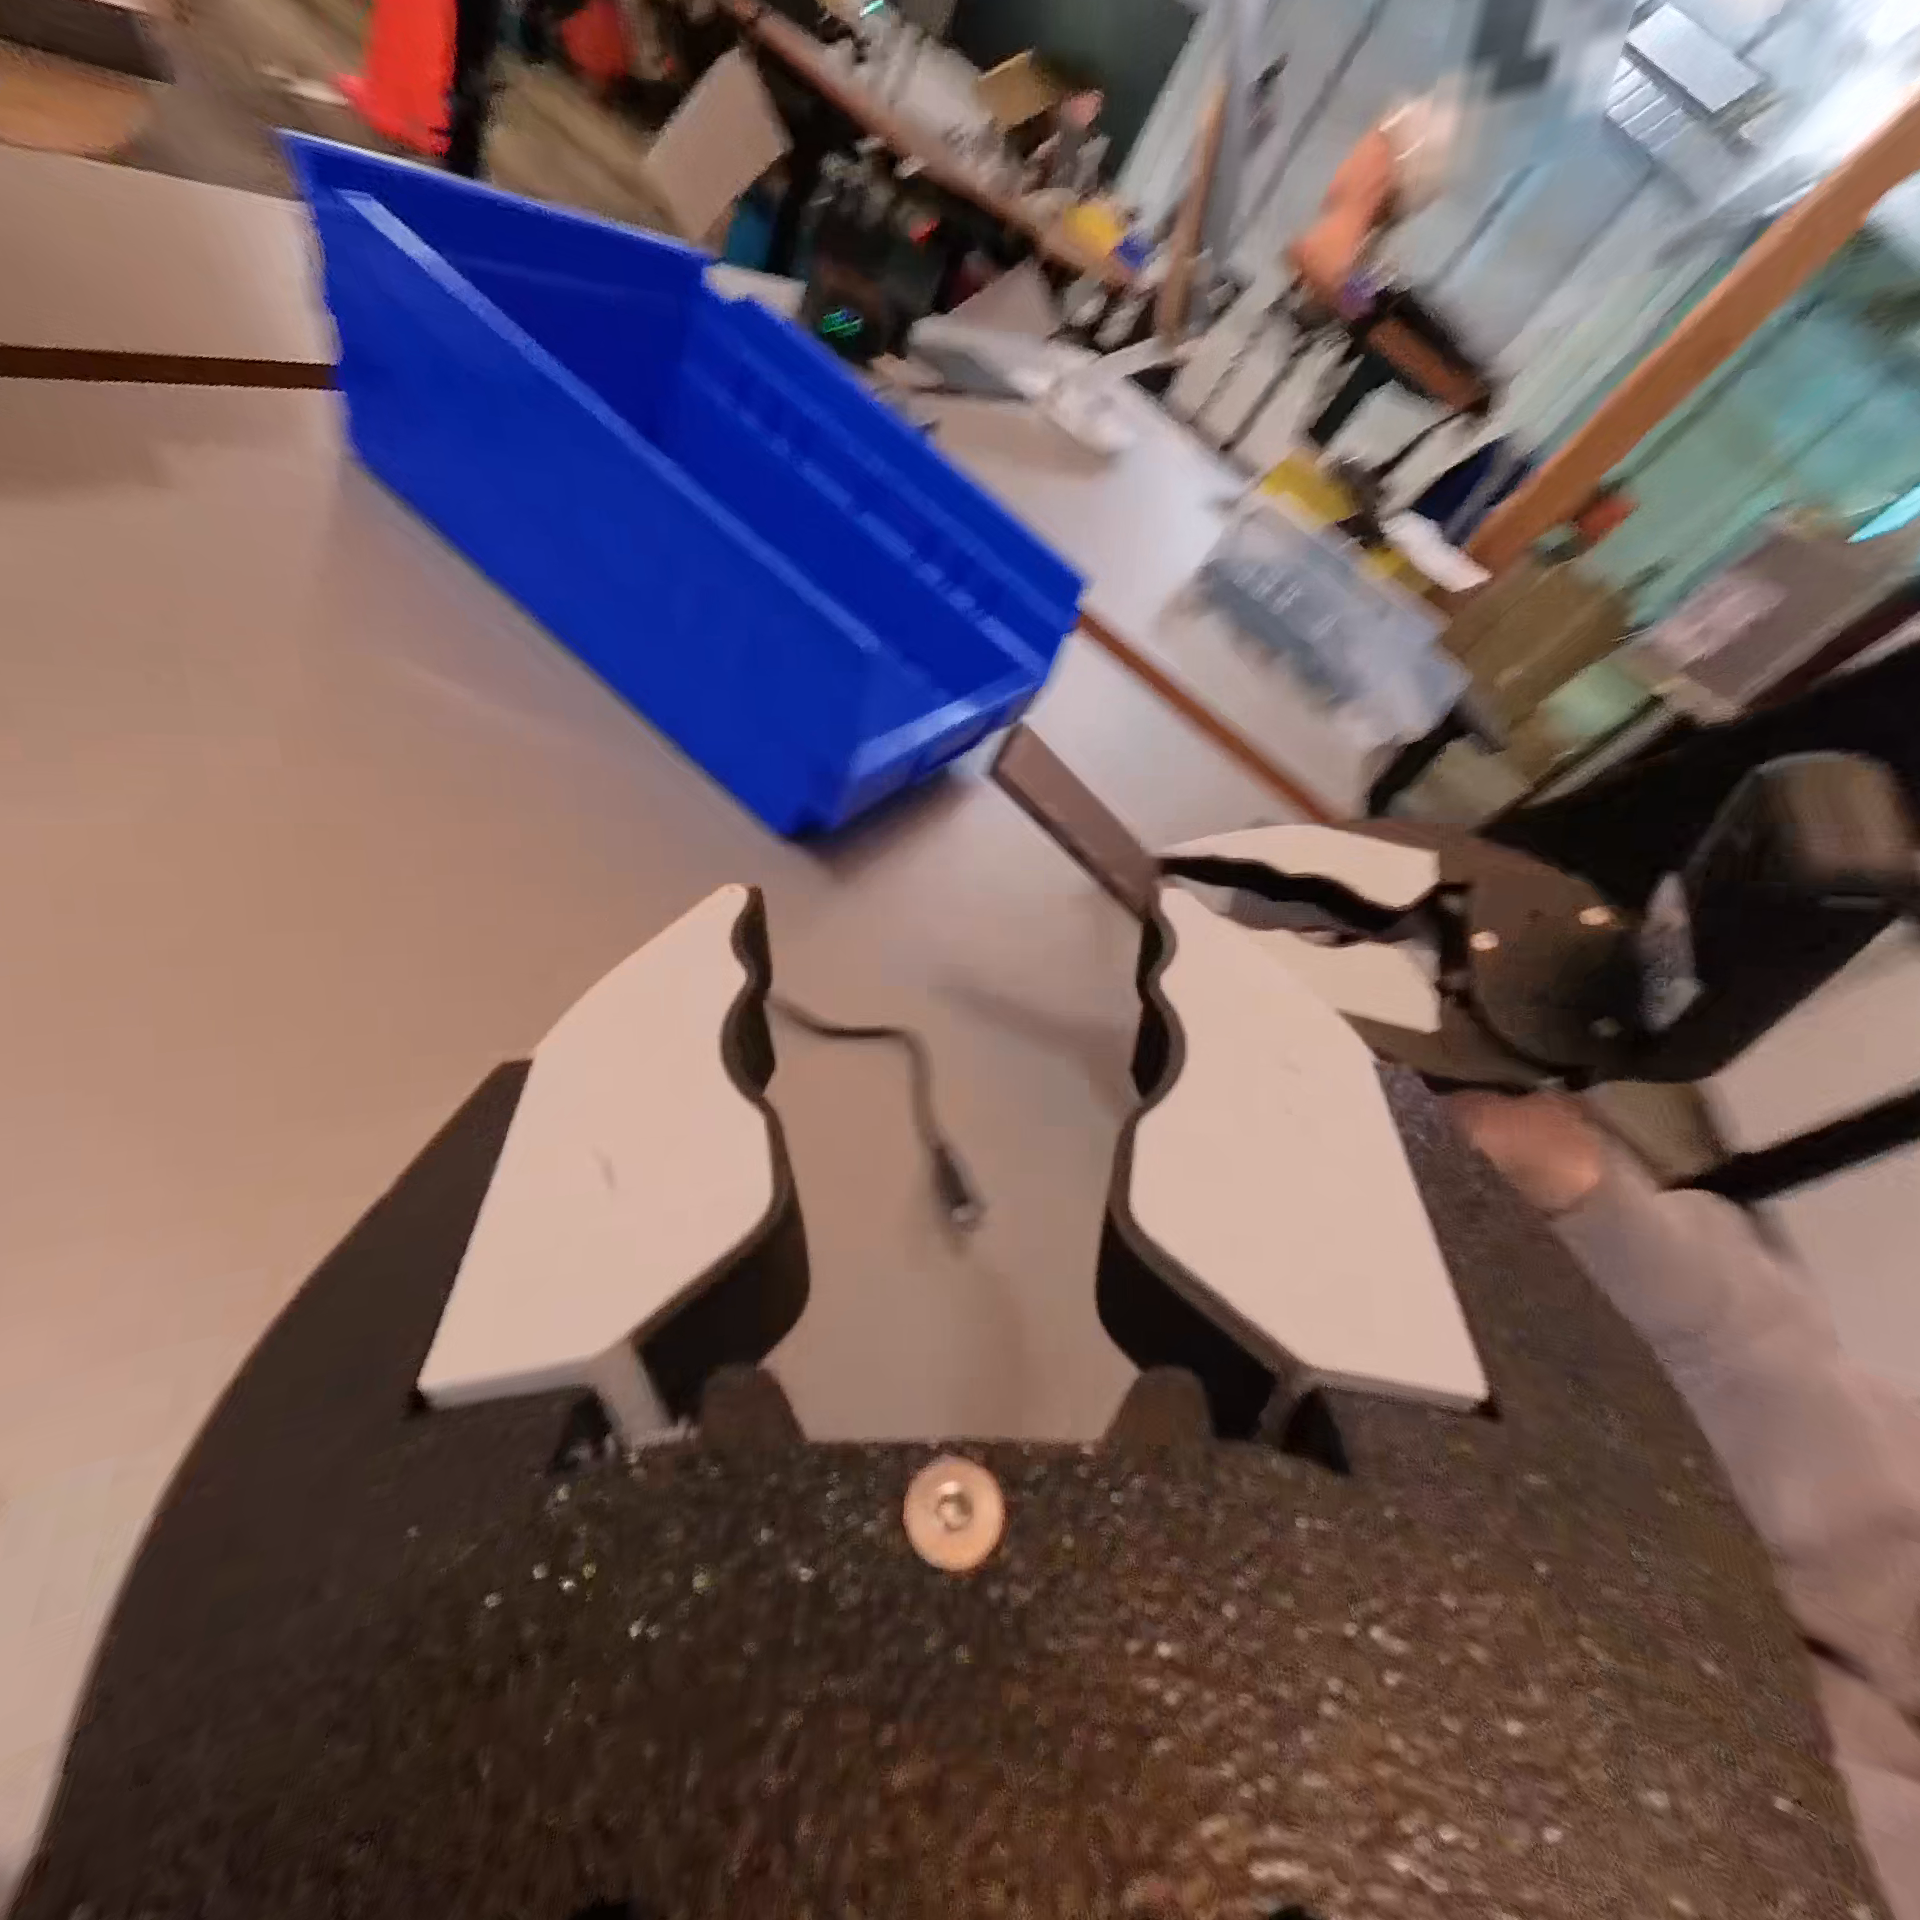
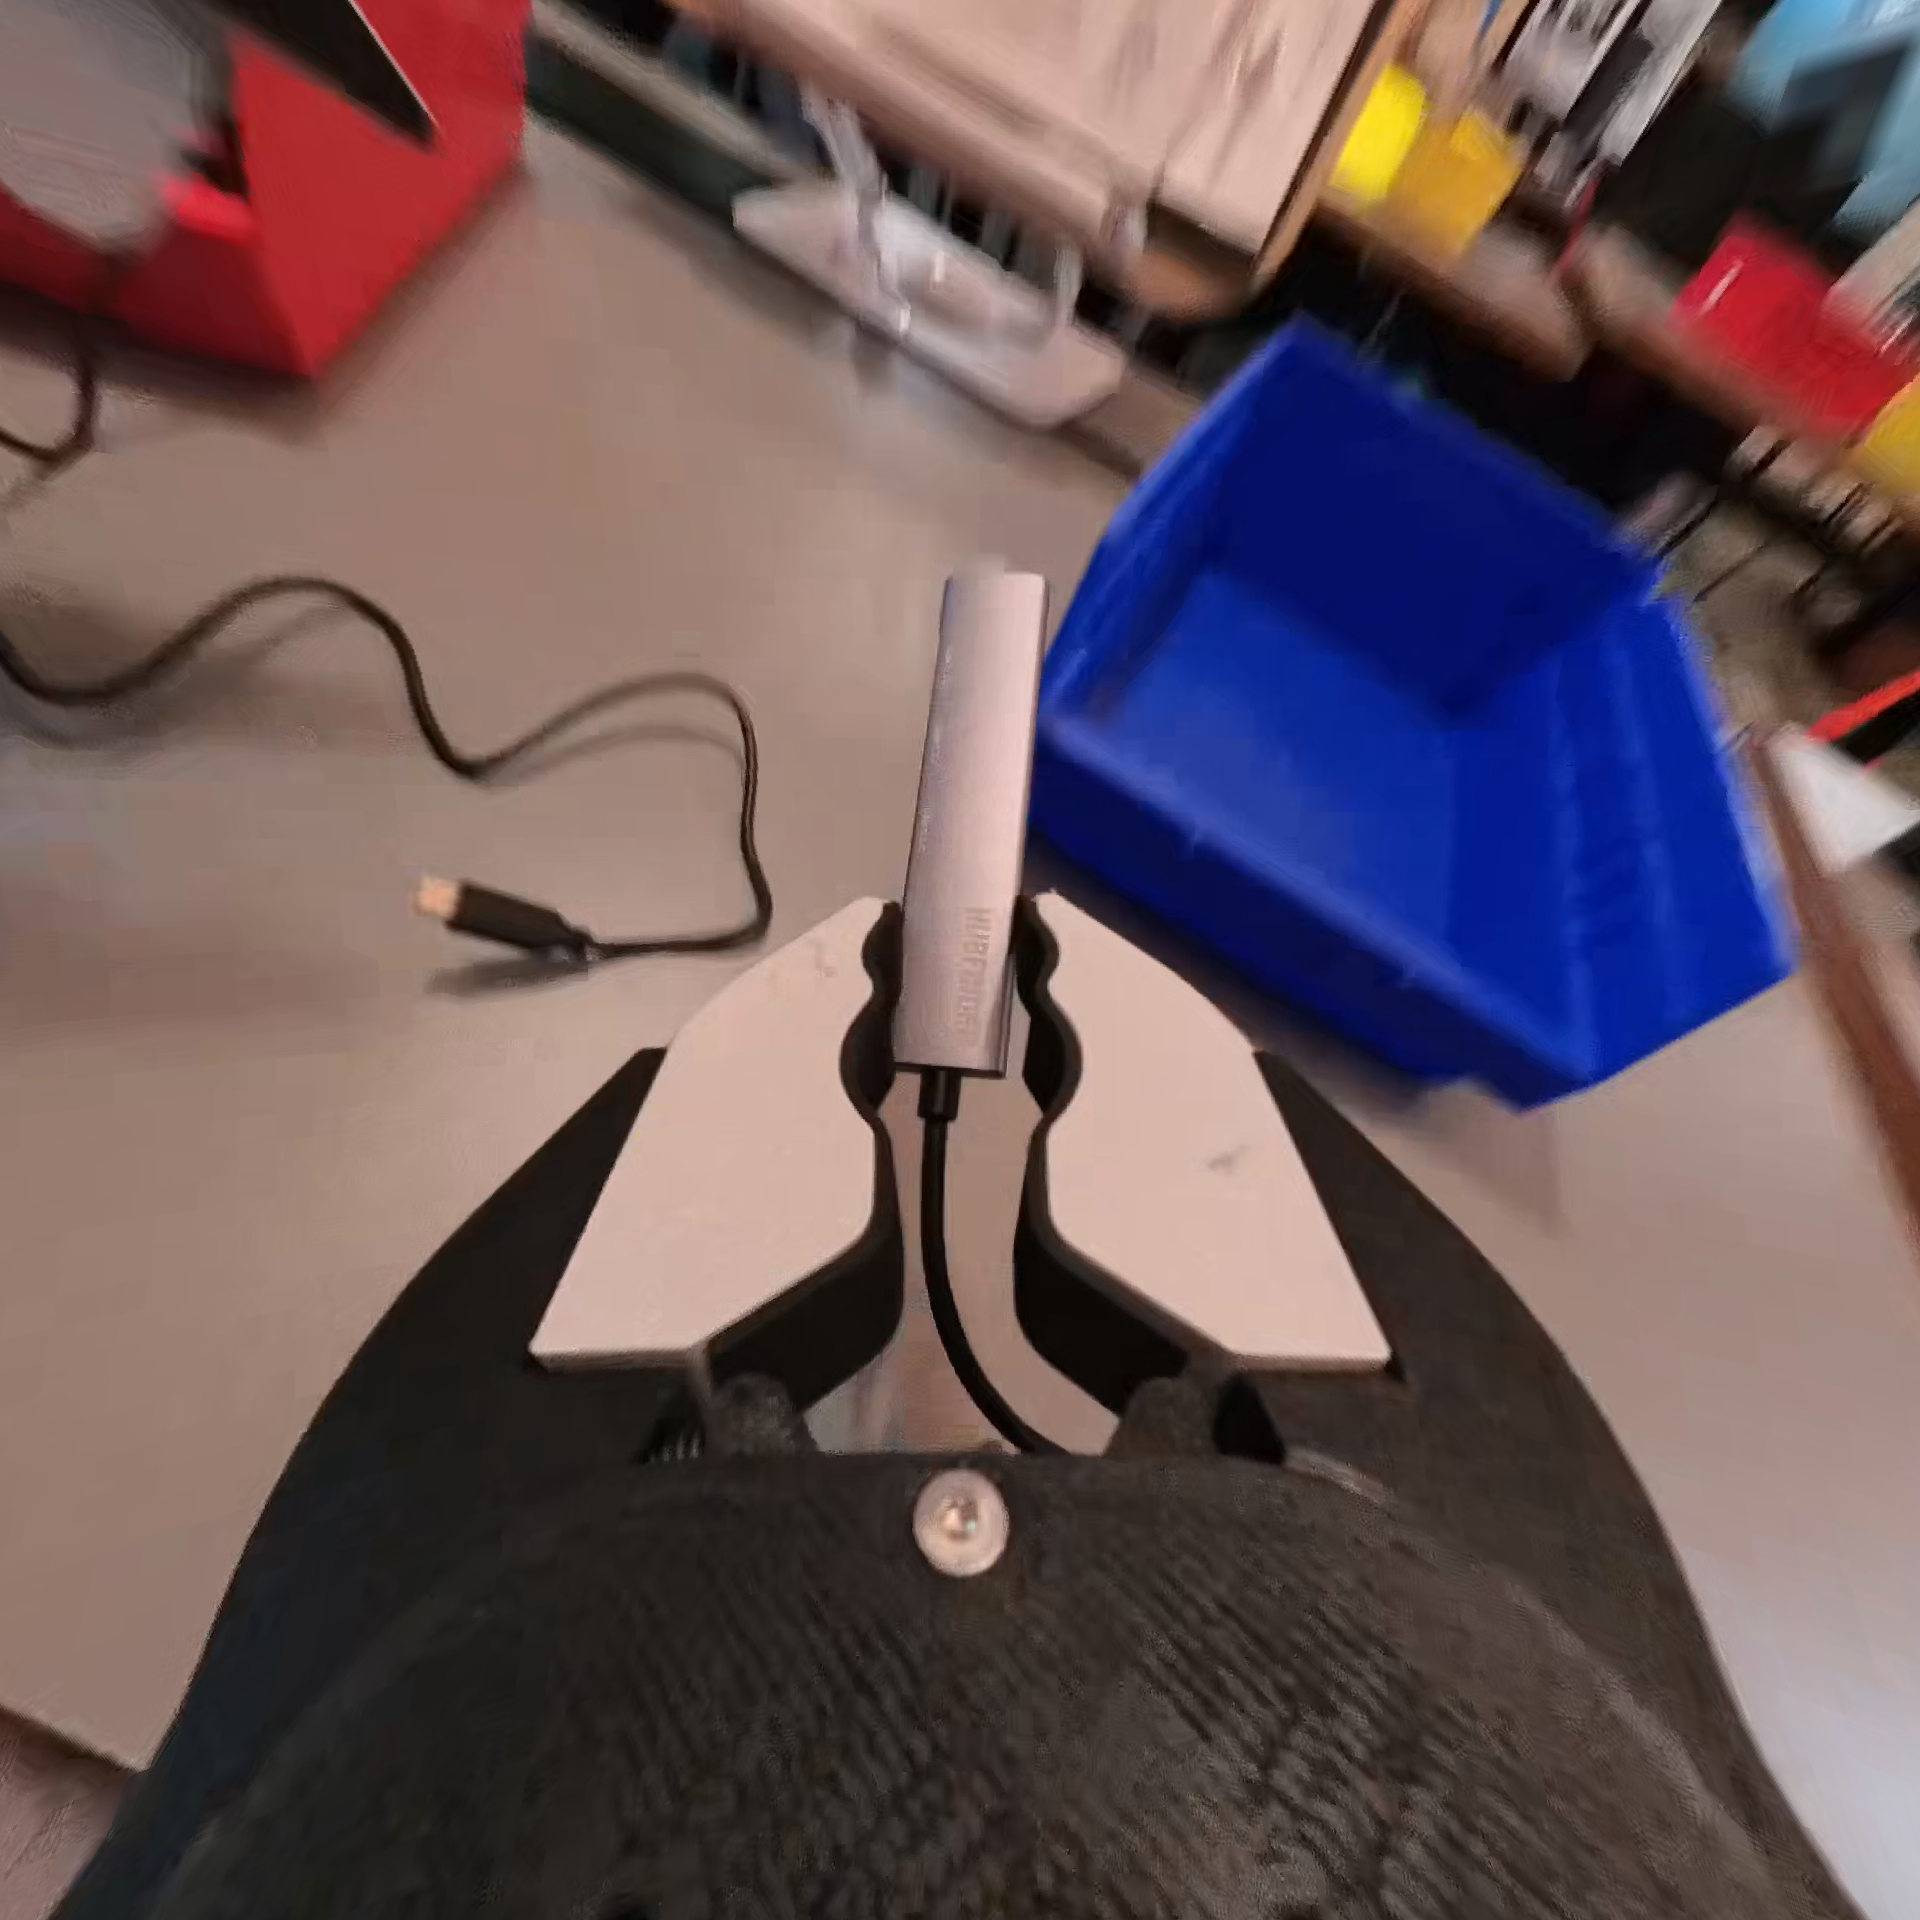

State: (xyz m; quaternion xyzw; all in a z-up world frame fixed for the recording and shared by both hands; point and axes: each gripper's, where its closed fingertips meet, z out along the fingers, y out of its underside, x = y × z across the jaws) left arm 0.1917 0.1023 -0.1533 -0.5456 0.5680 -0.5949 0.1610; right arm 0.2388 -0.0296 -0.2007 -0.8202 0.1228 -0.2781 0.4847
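My right gripper (image 2: 958, 971) clamps a slim grey adapter (image 2: 966, 831) between its fingertips, its black lead trailing back between the fingers; my left gripper (image 1: 951, 997) gapes wide, holding nothing, above a loose black cable (image 1: 914, 1081) on the grey table (image 1: 208, 831); beyond, at upper left of the left view, the blue bin (image 1: 665, 488) (nothing visible inside it); my right gripper enters from the right edge there.

Left gripper (image 1: 951, 971) gapes above black cable (image 1: 914, 1081).
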